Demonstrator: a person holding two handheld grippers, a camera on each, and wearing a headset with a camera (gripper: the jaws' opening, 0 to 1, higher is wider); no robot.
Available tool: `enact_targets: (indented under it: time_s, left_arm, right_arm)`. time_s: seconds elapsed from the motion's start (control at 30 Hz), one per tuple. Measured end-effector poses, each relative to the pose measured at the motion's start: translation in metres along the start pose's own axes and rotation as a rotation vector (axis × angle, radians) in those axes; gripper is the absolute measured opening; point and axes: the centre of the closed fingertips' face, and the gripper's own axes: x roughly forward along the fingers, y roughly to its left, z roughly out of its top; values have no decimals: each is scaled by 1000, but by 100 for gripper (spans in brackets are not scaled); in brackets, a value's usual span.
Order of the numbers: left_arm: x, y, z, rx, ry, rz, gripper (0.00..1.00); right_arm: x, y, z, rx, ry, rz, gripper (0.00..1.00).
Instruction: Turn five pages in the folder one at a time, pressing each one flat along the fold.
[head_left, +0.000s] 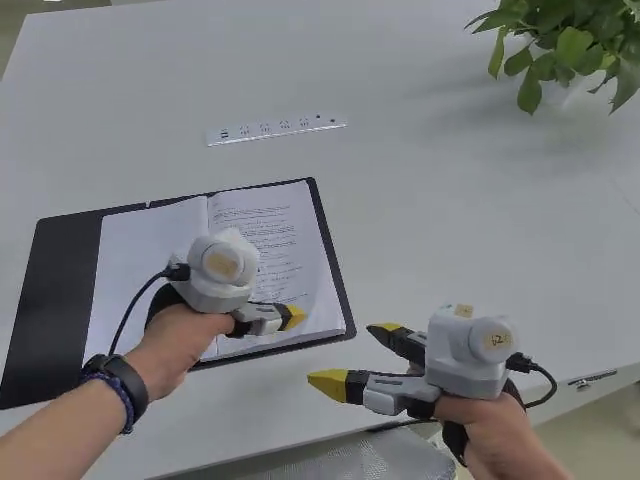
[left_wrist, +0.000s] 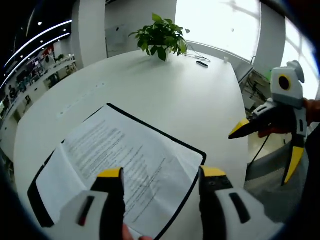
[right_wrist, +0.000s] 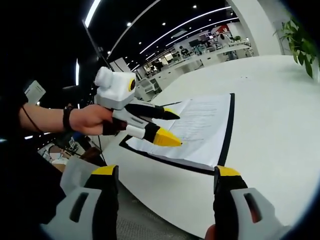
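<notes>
The folder (head_left: 62, 290) lies open on the white table (head_left: 450, 170), its black cover flat and a printed page (head_left: 272, 235) on the right half. My left gripper (head_left: 285, 318) hovers low over that page's lower right part, jaws open and empty; its own view shows the page (left_wrist: 125, 155) between and ahead of its jaws (left_wrist: 162, 175). The right gripper (head_left: 357, 357) hangs open off the folder's right corner, near the table's front edge, holding nothing. From the right gripper (right_wrist: 166, 172) I see the left gripper (right_wrist: 175, 129) over the folder (right_wrist: 205, 125).
A potted green plant (head_left: 565, 45) stands at the far right of the table. A flush socket strip (head_left: 275, 129) sits beyond the folder. The table's front edge runs just under the right gripper, with a mesh chair (head_left: 380, 460) below it.
</notes>
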Motion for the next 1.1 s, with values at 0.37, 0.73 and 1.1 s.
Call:
enact_targets:
  time_s: [0.37,0.73,1.1]
  left_arm:
    - [41,-9,-17,-20,69,25,60]
    - [49,-5,-29,47,58,34,62]
    - [47,-2,-29,70,44,-14,57]
  right_arm:
    - [10,0,-9,-31,65,21,77]
    - [14,-8,-8,-22,71,12,76]
    - [21,-9,-6,-21,59,9,70]
